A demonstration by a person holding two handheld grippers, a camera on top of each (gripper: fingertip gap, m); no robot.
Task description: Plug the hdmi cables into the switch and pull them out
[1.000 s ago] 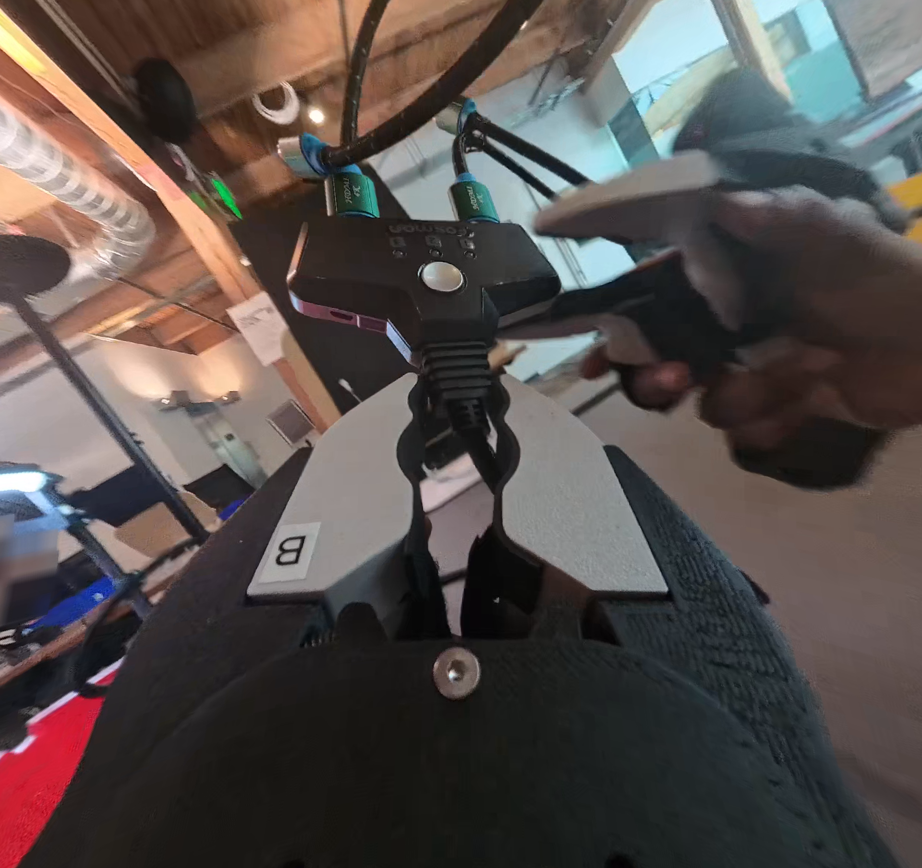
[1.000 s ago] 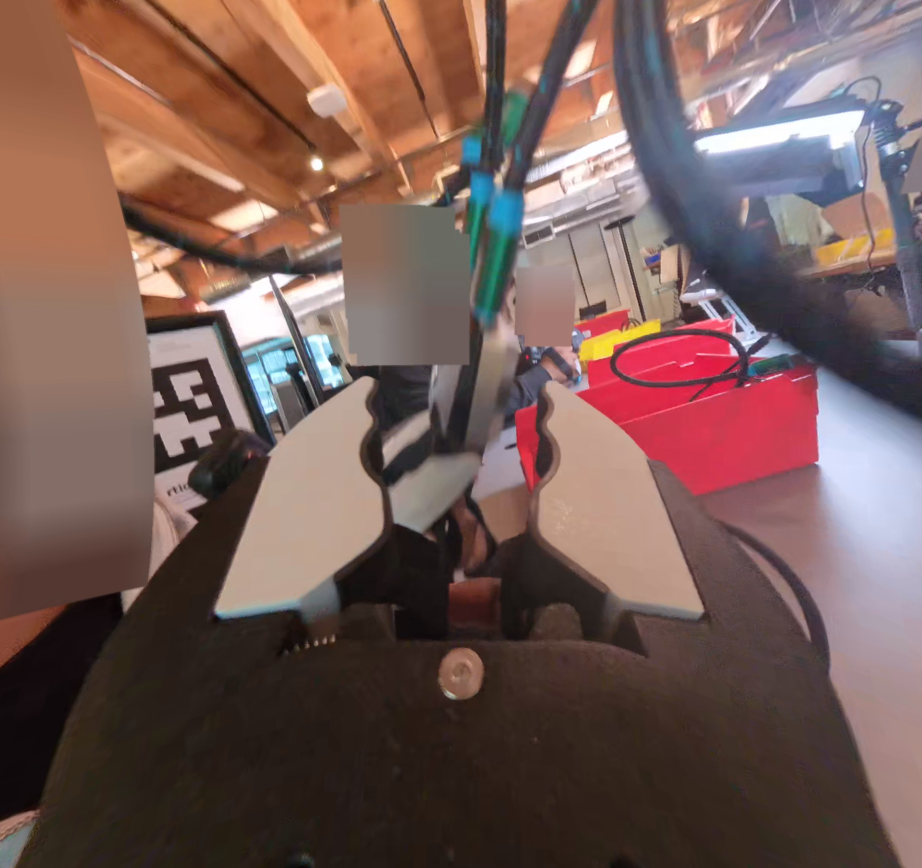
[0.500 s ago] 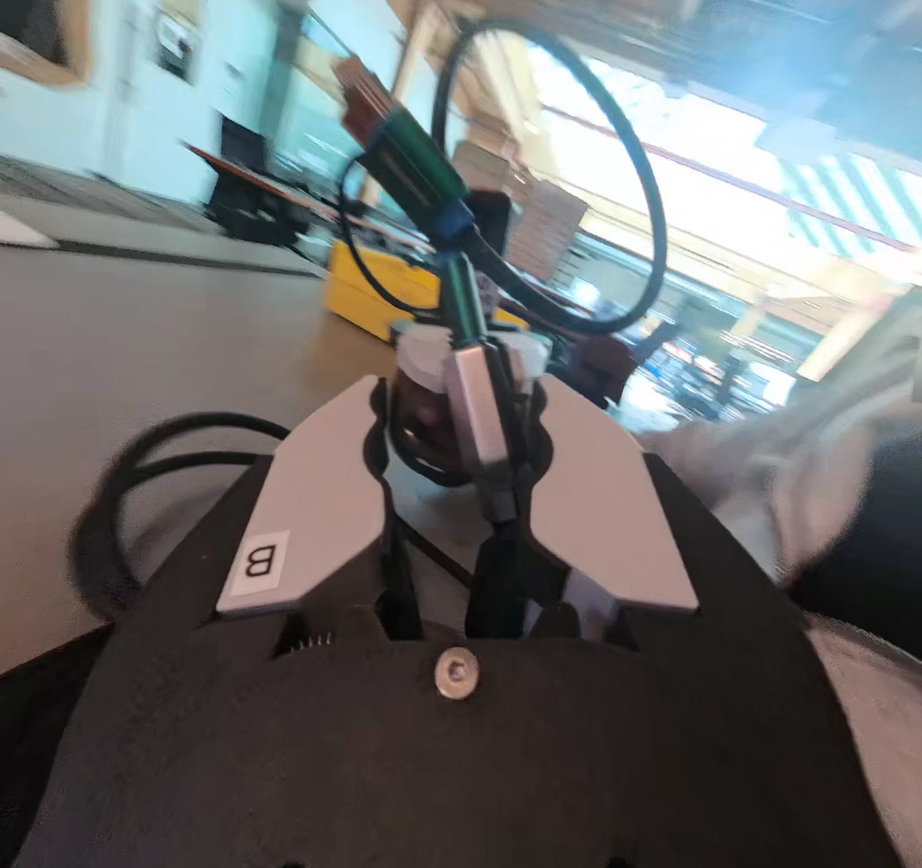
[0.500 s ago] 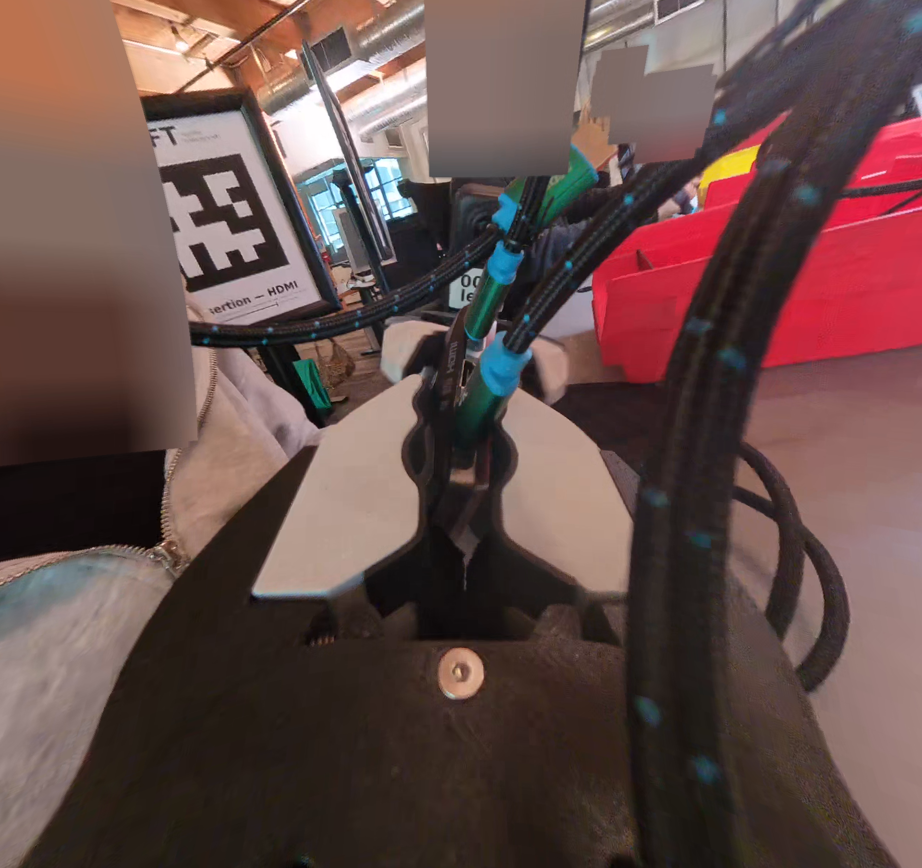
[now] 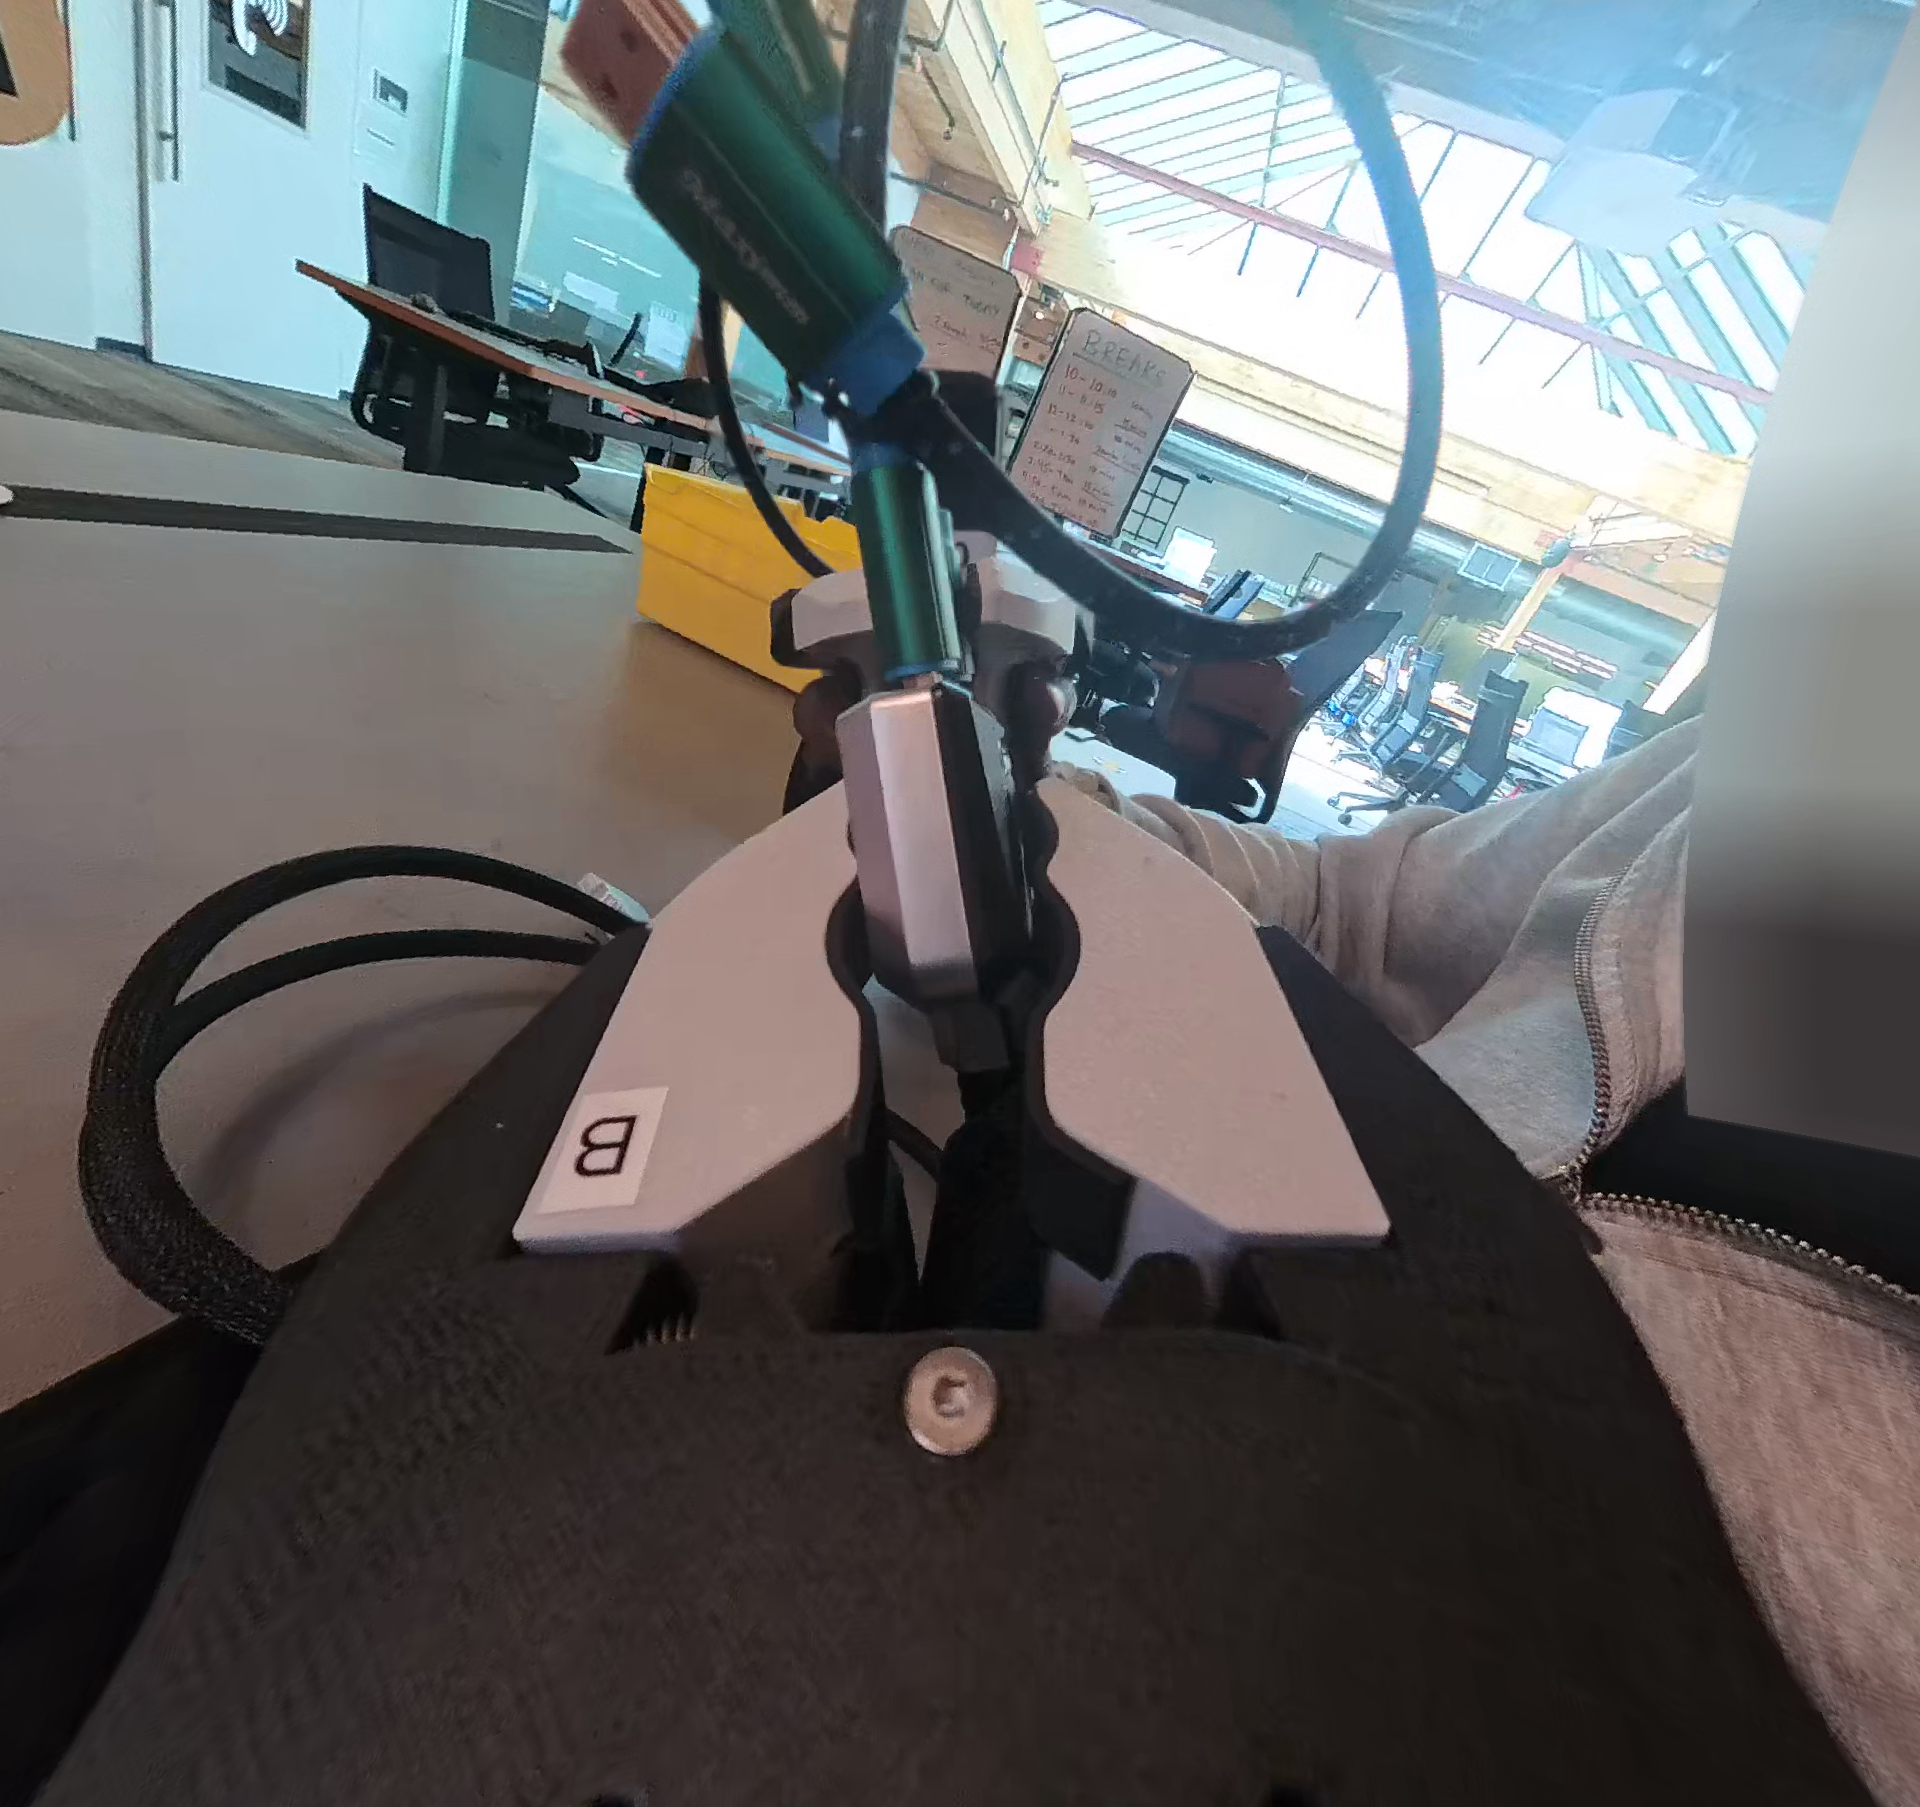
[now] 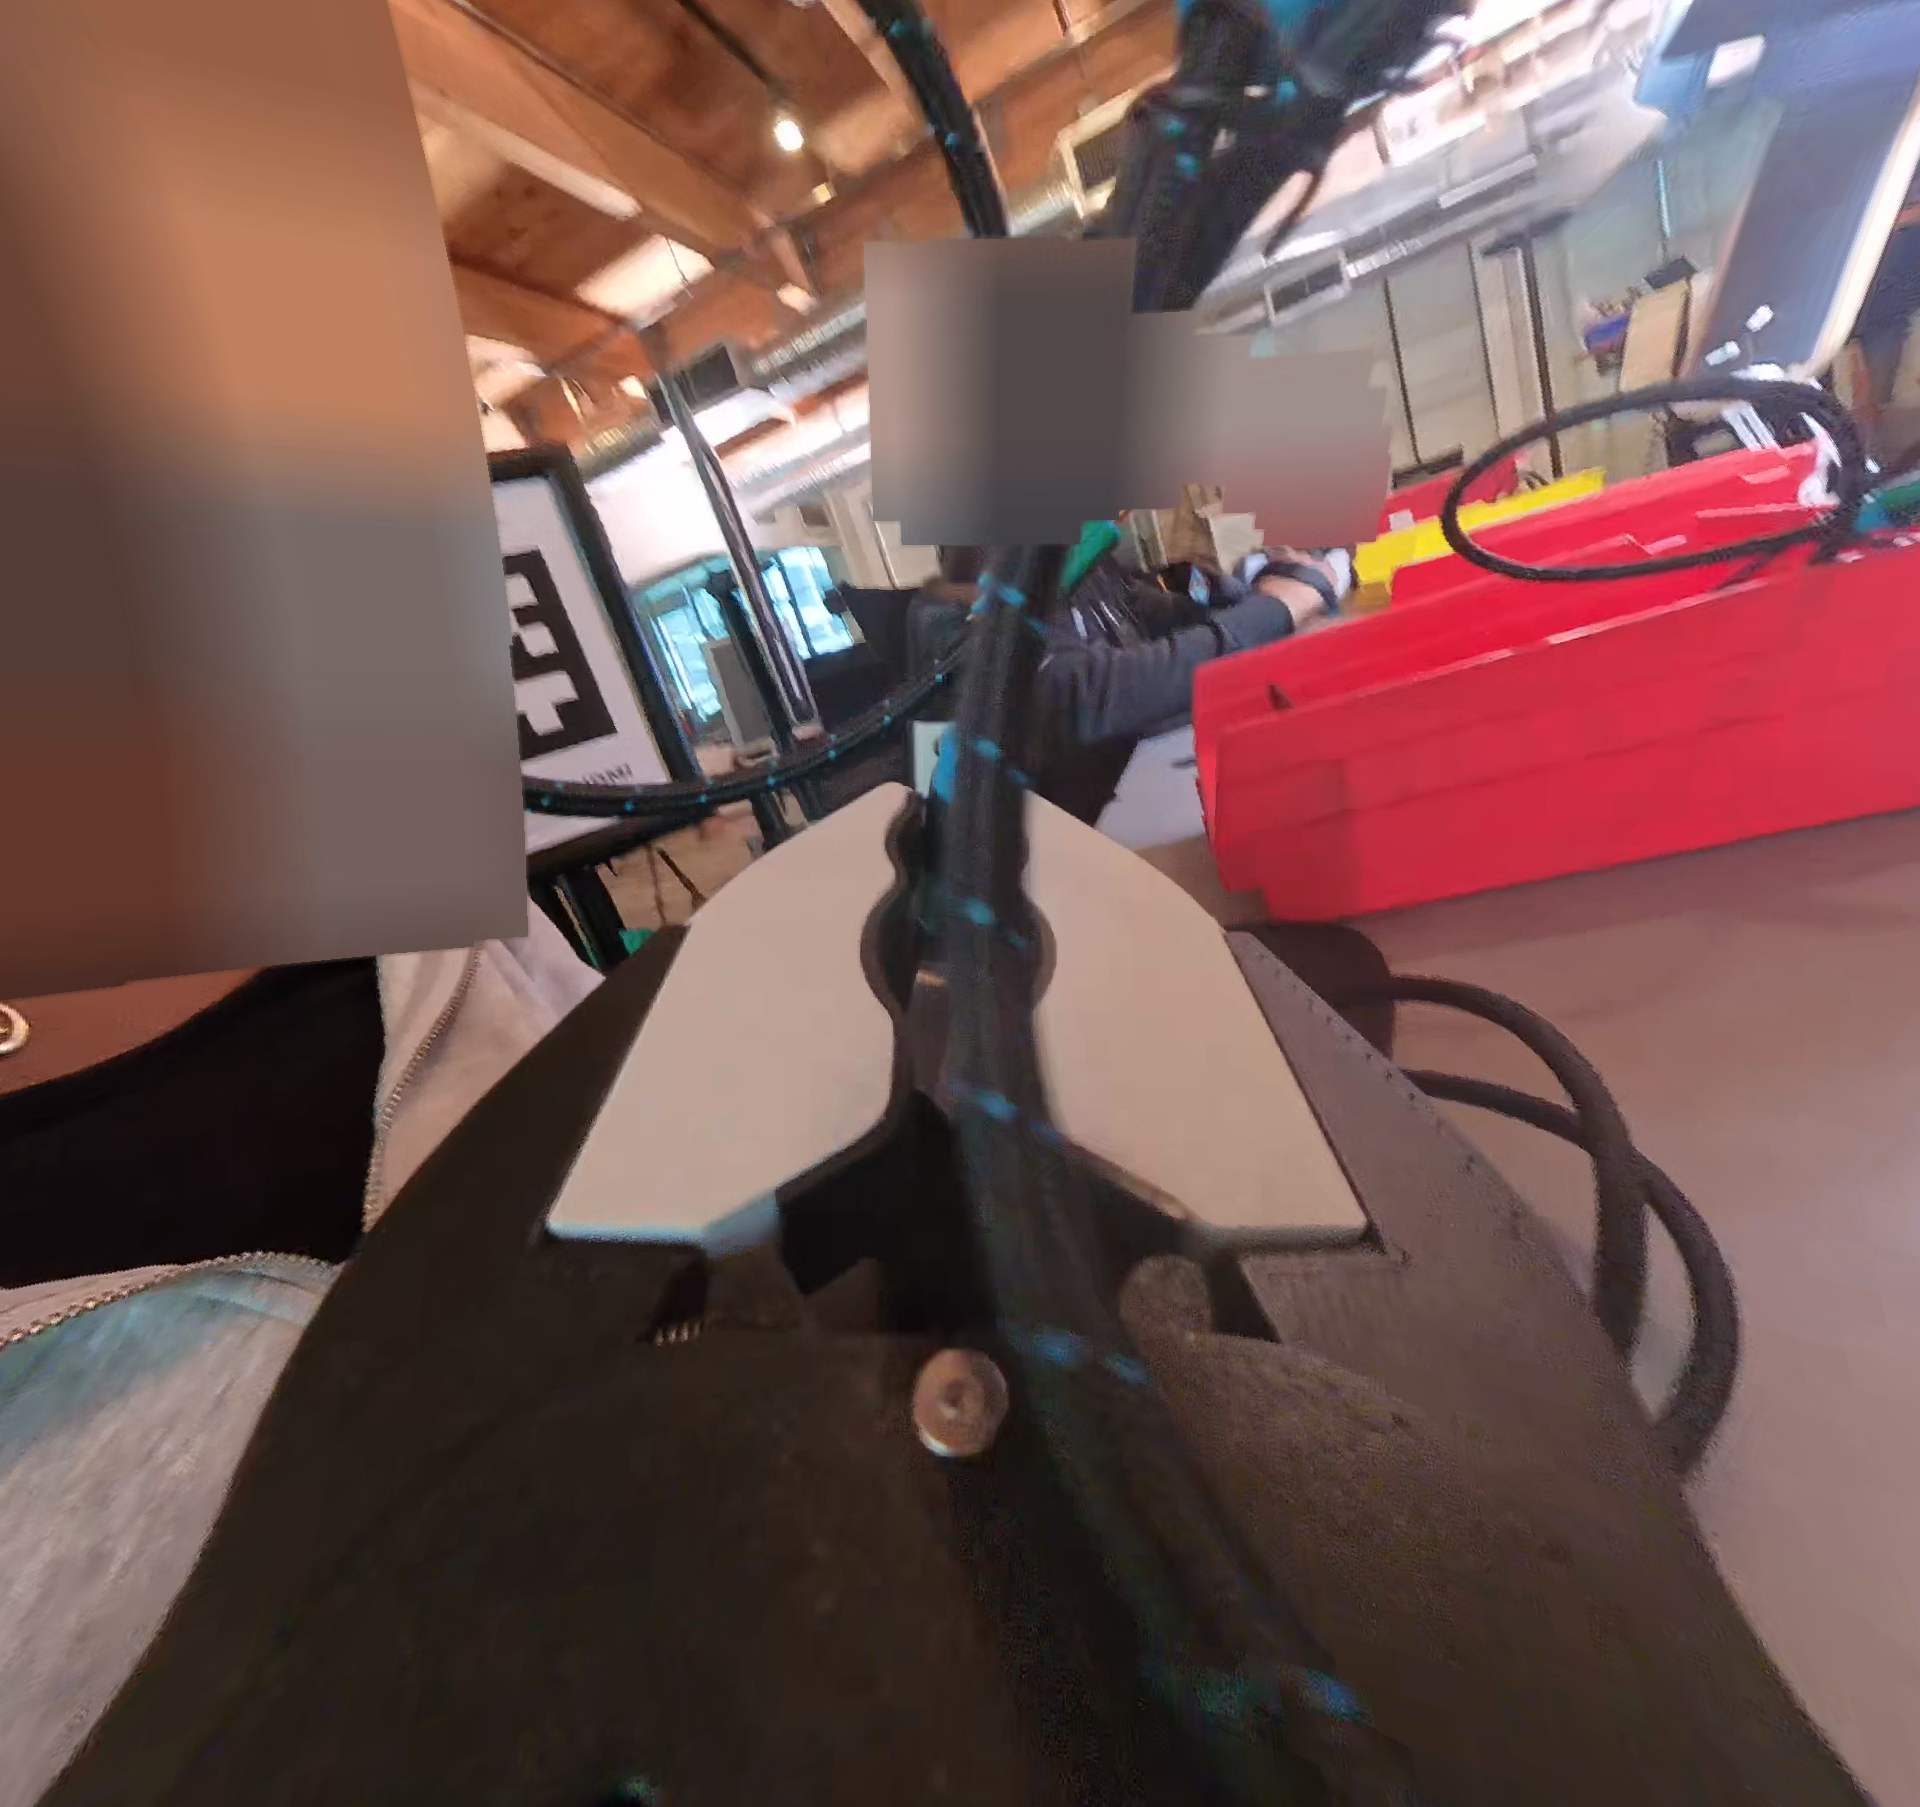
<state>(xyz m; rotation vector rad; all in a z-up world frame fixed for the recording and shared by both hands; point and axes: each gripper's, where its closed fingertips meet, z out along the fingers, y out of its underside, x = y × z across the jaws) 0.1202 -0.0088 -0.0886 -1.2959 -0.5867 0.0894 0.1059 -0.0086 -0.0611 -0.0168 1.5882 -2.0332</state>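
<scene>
My left gripper (image 5: 935, 812) is shut on the black and silver switch (image 5: 914, 884), held edge-on above the table. A green HDMI plug (image 5: 912, 573) sits in the switch's far end. The right gripper's white fingertips (image 5: 831, 614) flank that plug. A second green plug (image 5: 769, 178) with a blue collar stands free in the air above, its black cable (image 5: 1392, 230) looping right. In the right wrist view my right gripper (image 6: 961, 812) is nearly closed, and a black braided cable (image 6: 982, 936) runs through the jaws and over its body. The switch is hidden there.
A yellow bin (image 5: 717, 573) stands on the grey table (image 5: 312, 718), and a cable loop (image 5: 135, 1082) lies at the left. Red bins (image 6: 1558, 718) stand at the right. A framed black-and-white marker sign (image 6: 571, 656) is at the left. A person's grey sleeve (image 5: 1455, 926) is close.
My left gripper swung from pointing at the ceiling to level over the table, turning the switch edge-on. My right gripper went from open to closed near the plug; its view has tilted up.
</scene>
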